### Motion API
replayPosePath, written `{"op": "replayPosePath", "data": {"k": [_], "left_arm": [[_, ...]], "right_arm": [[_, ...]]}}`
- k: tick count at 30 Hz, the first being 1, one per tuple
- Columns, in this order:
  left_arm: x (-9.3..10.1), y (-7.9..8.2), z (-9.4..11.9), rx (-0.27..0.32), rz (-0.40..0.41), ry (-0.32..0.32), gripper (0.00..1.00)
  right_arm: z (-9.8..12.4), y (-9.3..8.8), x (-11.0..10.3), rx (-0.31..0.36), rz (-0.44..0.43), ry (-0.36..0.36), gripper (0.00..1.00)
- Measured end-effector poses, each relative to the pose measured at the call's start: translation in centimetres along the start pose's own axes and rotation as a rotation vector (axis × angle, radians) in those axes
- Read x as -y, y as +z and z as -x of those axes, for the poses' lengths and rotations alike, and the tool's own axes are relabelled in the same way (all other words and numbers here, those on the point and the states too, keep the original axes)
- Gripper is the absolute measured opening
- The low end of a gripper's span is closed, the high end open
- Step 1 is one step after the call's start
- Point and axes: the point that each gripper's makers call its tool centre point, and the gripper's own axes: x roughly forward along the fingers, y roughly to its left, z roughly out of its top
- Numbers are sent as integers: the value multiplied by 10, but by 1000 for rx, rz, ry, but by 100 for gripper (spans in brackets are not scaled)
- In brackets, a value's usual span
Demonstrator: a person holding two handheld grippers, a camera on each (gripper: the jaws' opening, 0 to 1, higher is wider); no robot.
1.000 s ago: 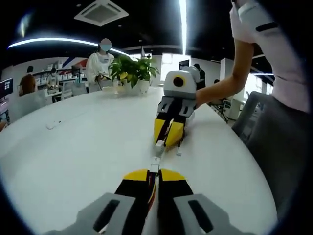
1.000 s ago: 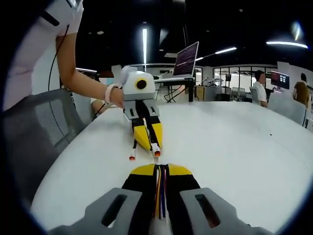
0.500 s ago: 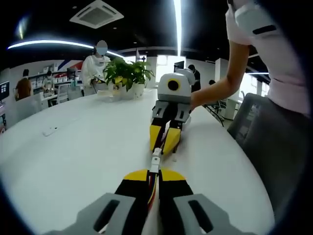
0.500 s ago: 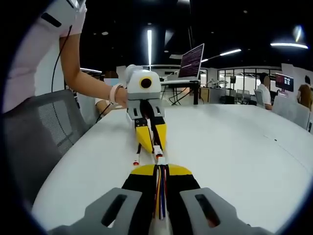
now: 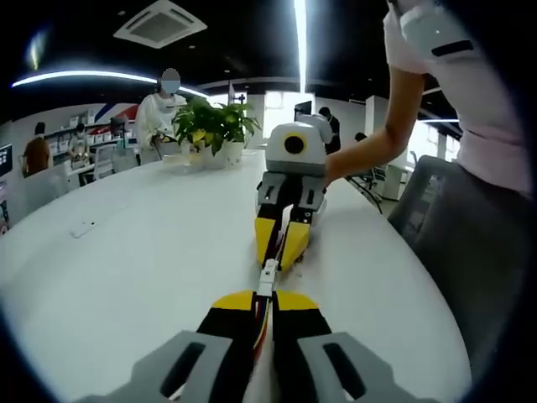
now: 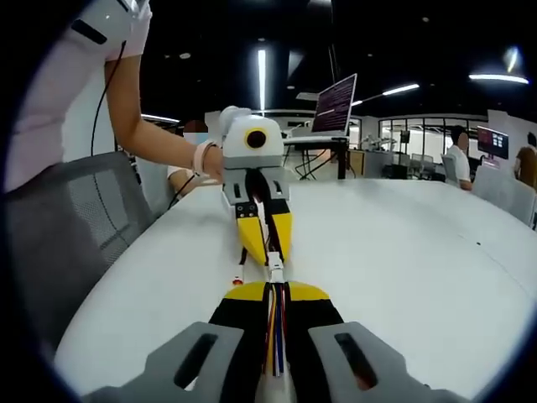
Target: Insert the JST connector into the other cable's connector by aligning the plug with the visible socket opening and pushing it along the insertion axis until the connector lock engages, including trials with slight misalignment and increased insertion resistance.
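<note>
My left gripper (image 5: 267,295) is shut on a cable of thin coloured wires, and a small white JST connector (image 5: 268,274) sticks out past its yellow tips. Facing it, my right gripper (image 5: 275,261) points tip to tip at that connector. In the right gripper view, my right gripper (image 6: 275,288) is shut on a multicoloured wire bundle (image 6: 274,327). Its white connector (image 6: 275,270) meets the tips of the left gripper (image 6: 270,254). The two connectors touch end to end. Whether one is fully seated in the other cannot be told. A loose red-tipped lead (image 6: 239,277) hangs beside the left gripper.
The white table (image 5: 134,252) spreads wide to the left. A potted plant (image 5: 205,126) and a standing person (image 5: 166,105) are at its far end. A grey chair (image 6: 75,218) and the person's arm (image 5: 382,147) border the table edge. A laptop (image 6: 334,105) stands on a far desk.
The two grippers have closed the gap between them. Their connectors, about a jaw's length apart a second ago, now touch.
</note>
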Motion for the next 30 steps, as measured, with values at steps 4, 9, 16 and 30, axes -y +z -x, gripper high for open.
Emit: {"op": "replayPosePath", "data": {"k": [4, 9, 16, 30], "left_arm": [[2, 2, 1, 2, -1, -14, 1], [5, 3, 2, 3, 10, -27, 1], [14, 6, 0, 12, 20, -68, 1], [15, 17, 1, 86, 61, -89, 0]], "right_arm": [[0, 2, -2, 6, -2, 16, 3], [0, 4, -5, 18, -16, 33, 3], [1, 8, -14, 26, -13, 79, 3], [7, 13, -10, 75, -81, 93, 3]]}}
